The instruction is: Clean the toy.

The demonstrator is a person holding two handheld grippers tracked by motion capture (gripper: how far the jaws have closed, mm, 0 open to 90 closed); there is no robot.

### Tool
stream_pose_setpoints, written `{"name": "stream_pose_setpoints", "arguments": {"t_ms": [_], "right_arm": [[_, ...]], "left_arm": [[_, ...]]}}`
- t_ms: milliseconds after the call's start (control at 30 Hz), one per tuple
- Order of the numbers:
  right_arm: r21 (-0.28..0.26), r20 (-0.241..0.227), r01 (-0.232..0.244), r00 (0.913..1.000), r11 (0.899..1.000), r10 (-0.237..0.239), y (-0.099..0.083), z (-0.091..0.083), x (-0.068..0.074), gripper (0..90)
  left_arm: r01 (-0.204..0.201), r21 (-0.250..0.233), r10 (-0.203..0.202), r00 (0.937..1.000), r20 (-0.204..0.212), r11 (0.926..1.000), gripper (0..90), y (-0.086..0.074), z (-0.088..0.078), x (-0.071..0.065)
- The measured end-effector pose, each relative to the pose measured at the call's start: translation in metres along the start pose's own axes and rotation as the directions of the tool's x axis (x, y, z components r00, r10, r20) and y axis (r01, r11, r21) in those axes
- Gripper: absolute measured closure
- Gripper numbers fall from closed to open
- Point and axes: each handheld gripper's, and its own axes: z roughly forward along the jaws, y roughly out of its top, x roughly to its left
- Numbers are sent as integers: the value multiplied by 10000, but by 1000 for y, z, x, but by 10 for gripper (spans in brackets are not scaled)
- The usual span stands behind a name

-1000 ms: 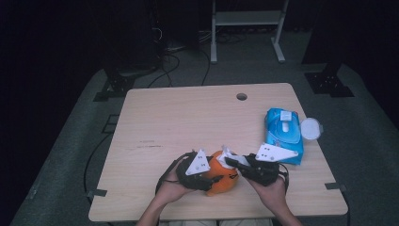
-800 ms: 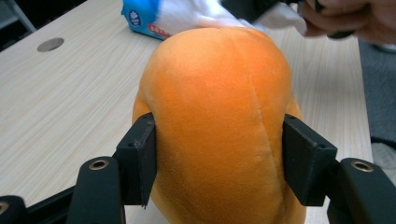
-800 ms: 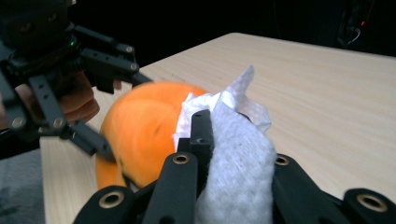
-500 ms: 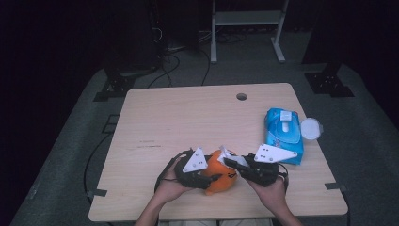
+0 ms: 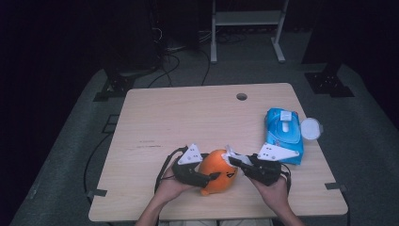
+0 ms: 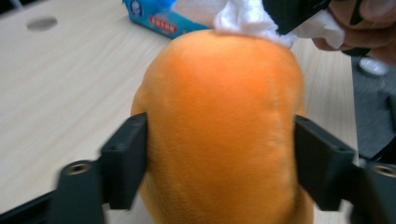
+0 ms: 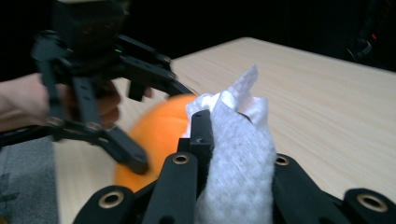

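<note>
While the left gripper's [image 6: 219, 163] just-widened jaws flank the orange plush [image 6: 219, 130], the right gripper [image 7: 233, 154] pinches a white wipe [image 7: 238, 158].

Plush toy [image 5: 218, 175] on the desk [image 5: 188, 117] near its front edge, between left tool [image 5: 212, 176] and right tool [image 5: 231, 160]; wipes pack [image 5: 283, 134] behind right; lid [image 5: 311, 128] just beside the pack.

Blue wipes pack [image 6: 154, 16] near the table's far right edge carries the only lettering: a red band with small white characters, seen in the left gripper view, too blurred to read. A round white emblem sits beside the band, also illegible. In the high view the pack's [image 5: 283, 135] print is too small to make out. No other text, numbers or signs.
</note>
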Motion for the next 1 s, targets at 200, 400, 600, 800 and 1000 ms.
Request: {"name": "stream_pose_setpoints", "arguments": {"t_ms": [200,400,600,800,1000], "right_arm": [[-560,-513,655,9963,9963,-684,13,1,16,799],[-104,-213,-335,9992,9994,333,-8,5,-8,800],[118,260,-378,9990,9992,375,-10,4,-15,800],[-297,-133,-221,9997,9993,217,-2,0,-2,799],[-266,-135,-167,9998,9995,163,-1,2,-2,798]], "left_arm": [[-929,28,929,9957,-39,9957,362,11,-8,-9],[-626,339,630,9980,-104,9975,278,5,0,-4],[169,662,-182,9996,197,9977,107,-3,2,4],[-309,339,310,9995,-44,9989,360,2,-4,1],[-417,416,422,9991,-101,9983,382,4,-12,5]]}}
